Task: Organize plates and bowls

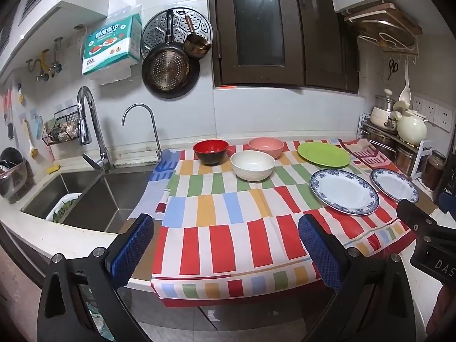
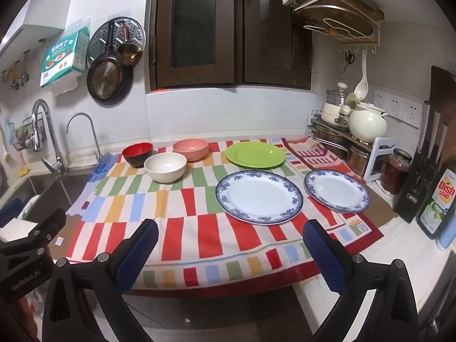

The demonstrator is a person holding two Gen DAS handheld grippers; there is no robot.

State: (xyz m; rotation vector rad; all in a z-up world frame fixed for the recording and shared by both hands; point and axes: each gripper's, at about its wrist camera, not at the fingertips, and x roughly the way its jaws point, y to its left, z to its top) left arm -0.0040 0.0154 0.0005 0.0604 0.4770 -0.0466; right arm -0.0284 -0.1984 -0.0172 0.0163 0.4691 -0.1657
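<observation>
While both grippers hung off the near edge of the table: nothing was held.
Left gripper (image 1: 225, 239): jaws spread wide, blue pads facing each other over the striped cloth (image 1: 228, 228), gripping nothing.
Right gripper (image 2: 230, 242): jaws likewise released, empty, in front of the larger blue-rimmed plate.
Red bowl (image 2: 138, 154): stood at the back left of the cloth, black outside, red inside.
White bowl (image 2: 165, 167): sat just in front of the red and pink bowls, between them.
Pink bowl (image 2: 190, 149): stood at the back, right of the red bowl.
Green plate (image 2: 255, 154): lay flat at the back, right of the pink bowl.
Larger blue-rimmed plate (image 2: 258, 196): lay flat in front of the green plate.
Smaller blue-rimmed plate (image 2: 336, 190): lay just beside it, to the right, near the cloth's edge.
Sink (image 1: 114, 191): was left of the cloth.
</observation>
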